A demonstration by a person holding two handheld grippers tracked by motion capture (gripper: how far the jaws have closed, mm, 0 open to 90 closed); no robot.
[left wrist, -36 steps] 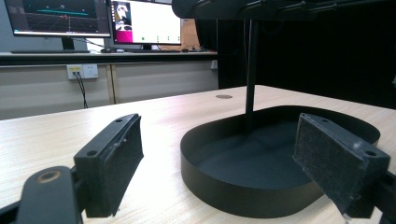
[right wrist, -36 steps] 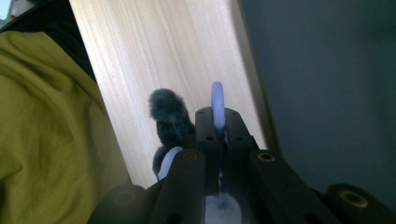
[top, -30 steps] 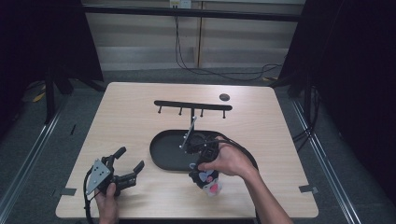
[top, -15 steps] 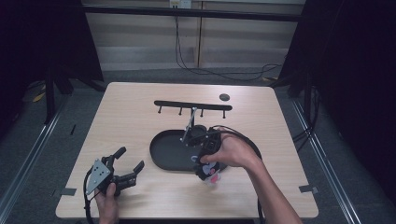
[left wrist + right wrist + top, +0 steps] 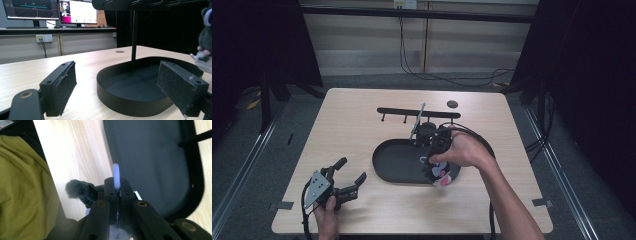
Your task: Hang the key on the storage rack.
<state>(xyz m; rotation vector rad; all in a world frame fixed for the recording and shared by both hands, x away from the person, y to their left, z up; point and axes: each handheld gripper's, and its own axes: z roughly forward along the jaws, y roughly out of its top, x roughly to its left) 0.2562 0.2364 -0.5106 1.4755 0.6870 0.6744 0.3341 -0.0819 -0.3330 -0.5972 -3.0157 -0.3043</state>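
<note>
A small dark plush toy (image 5: 441, 176) with pink and white parts hangs over the front right rim of the black oval tray (image 5: 394, 165). My right gripper (image 5: 433, 161) points down and is shut on the toy's pale blue loop (image 5: 116, 173); dark fur (image 5: 80, 191) sticks out to one side of the right gripper (image 5: 116, 183). Near the table's front left, my left gripper (image 5: 351, 171) rests open with nothing between its pads. In the left gripper view the left gripper (image 5: 120, 87) faces the tray wall (image 5: 117, 100), and the toy (image 5: 206, 37) hangs at the right edge.
A black rack with hooks (image 5: 418, 111) stands behind the tray on a thin post (image 5: 134, 37). A small black disc (image 5: 452, 104) lies near the table's back. The right gripper's cable (image 5: 484, 145) loops past the tray's right side. An olive sleeve (image 5: 22, 182) is close by.
My right hand has risen and moved toward the back of the table, carrying the plush toy from the front rim up over the tray. The left gripper has stayed still.
</note>
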